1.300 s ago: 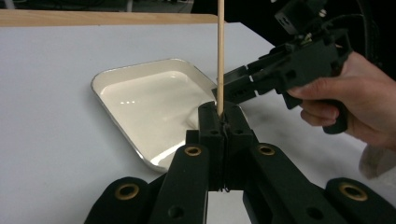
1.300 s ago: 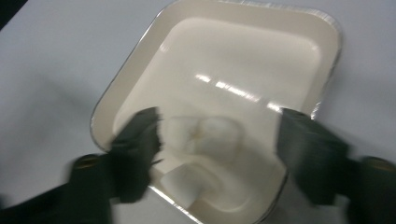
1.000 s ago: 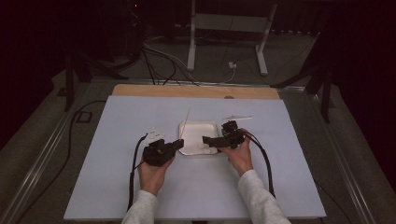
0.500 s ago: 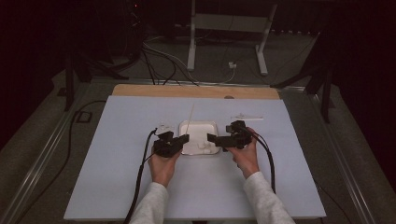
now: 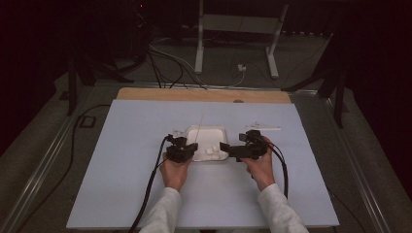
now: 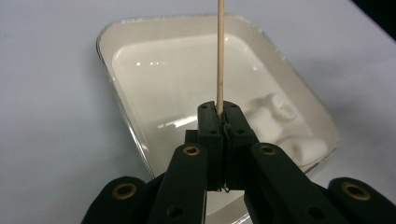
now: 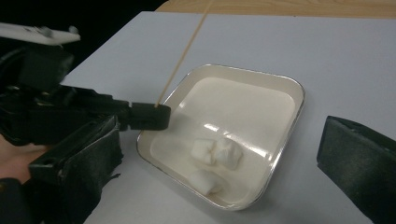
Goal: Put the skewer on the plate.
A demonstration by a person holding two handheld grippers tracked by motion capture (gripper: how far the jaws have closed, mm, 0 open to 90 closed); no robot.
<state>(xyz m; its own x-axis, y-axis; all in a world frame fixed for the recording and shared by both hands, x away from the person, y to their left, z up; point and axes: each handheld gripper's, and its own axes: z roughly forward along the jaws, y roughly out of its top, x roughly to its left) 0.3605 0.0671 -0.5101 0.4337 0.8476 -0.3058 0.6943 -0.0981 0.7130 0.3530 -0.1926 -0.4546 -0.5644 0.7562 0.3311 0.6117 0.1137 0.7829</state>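
We see left gripper (image 6: 219,114) clamped on skewer (image 6: 220,51) over marshmallow tray (image 6: 116,116); right gripper (image 5: 228,147) wide open.

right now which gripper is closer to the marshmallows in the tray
Right. The right gripper sits at the tray's right edge, beside the marshmallows in its near right corner. The left gripper, shut on a wooden skewer, is at the tray's left edge, across from them.

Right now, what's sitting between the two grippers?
In the high view, the white tray holding marshmallows lies between the left gripper and right gripper.
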